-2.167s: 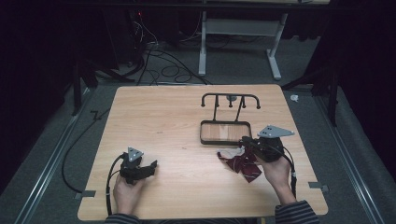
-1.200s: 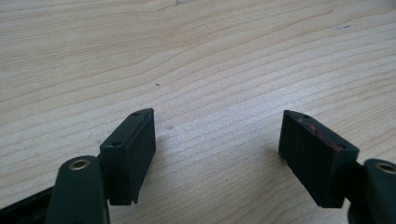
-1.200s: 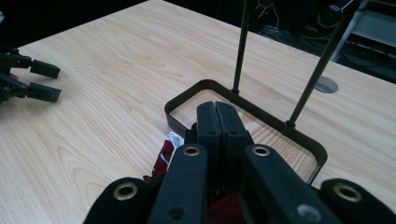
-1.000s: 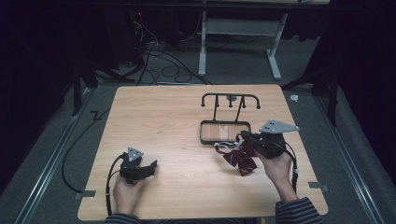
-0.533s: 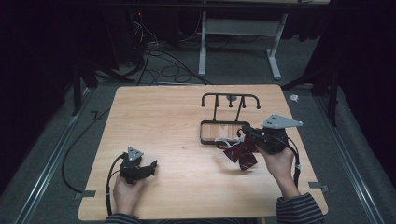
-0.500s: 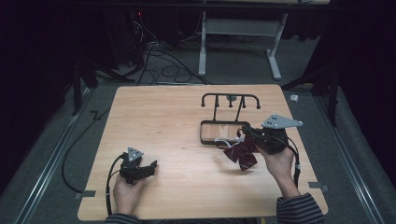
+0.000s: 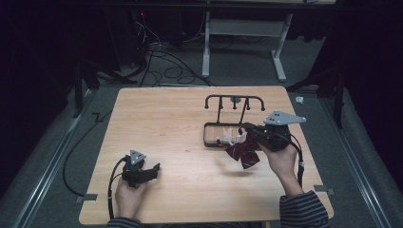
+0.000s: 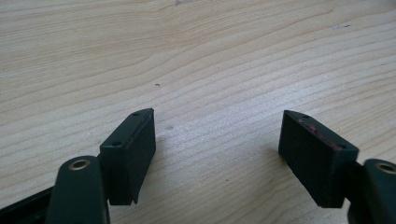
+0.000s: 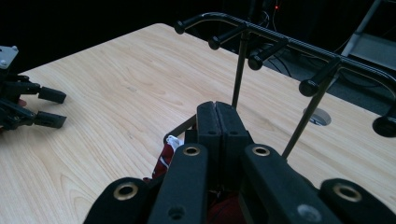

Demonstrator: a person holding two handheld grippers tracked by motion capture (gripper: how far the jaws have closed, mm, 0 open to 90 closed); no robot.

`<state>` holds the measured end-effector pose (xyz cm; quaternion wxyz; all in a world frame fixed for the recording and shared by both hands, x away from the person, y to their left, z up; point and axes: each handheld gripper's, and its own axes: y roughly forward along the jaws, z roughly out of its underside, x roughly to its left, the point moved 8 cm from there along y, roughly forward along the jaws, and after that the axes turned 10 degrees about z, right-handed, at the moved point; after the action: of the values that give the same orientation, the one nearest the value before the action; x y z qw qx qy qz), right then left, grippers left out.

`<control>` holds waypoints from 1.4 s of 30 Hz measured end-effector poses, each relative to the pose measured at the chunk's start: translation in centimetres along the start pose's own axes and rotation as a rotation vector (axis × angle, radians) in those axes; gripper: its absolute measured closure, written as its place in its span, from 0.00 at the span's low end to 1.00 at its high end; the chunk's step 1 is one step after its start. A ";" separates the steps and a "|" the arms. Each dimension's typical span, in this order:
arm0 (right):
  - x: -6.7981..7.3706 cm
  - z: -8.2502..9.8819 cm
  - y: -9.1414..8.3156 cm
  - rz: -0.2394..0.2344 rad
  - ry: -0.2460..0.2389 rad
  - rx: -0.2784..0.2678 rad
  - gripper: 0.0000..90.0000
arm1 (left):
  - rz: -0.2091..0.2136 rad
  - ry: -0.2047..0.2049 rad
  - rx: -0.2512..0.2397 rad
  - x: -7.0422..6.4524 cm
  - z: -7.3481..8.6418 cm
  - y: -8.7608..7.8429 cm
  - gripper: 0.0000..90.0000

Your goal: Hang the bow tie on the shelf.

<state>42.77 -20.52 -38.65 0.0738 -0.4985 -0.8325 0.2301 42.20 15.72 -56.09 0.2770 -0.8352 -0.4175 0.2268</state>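
Note:
A dark red cloth point(image 7: 243, 153) with a white tag hangs just above the table, pinched at its top by my right gripper point(image 7: 247, 128), whose jaws are pressed together point(image 9: 215, 109). In the right gripper view the cloth point(image 9: 162, 162) dangles below the jaws. Directly beyond stands a black wire rack point(image 7: 235, 99) with several knobbed pegs point(image 9: 280, 44) over a rectangular base point(image 7: 211, 135). My left gripper point(image 7: 147, 171) rests low at the table's front left, open, with bare wood between its jaws point(image 8: 217, 126).
The wooden table point(image 7: 166, 118) has open room across its left and middle. A small grey disc point(image 9: 316, 116) lies behind the rack. Cables trail from both grippers, and desk legs and wires stand on the floor past the far edge.
My right gripper has risen and moved away from the front edge toward the rack, lifting the red cloth off the table. The left gripper has stayed put.

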 end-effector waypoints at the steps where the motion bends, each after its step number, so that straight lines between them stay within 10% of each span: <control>1: 0.0 -0.1 0.1 -0.003 0.003 0.000 1.00 | -0.001 0.000 0.000 0.0 0.0 0.0 0.31; 42: -0.7 -2.4 2.9 0.023 0.006 0.006 1.00 | 0.002 -0.001 0.000 0.0 0.0 0.0 0.31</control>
<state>46.31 -19.21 -37.79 0.0753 -0.5085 -0.8258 0.2317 42.20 15.74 -56.09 0.2764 -0.8354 -0.4170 0.2275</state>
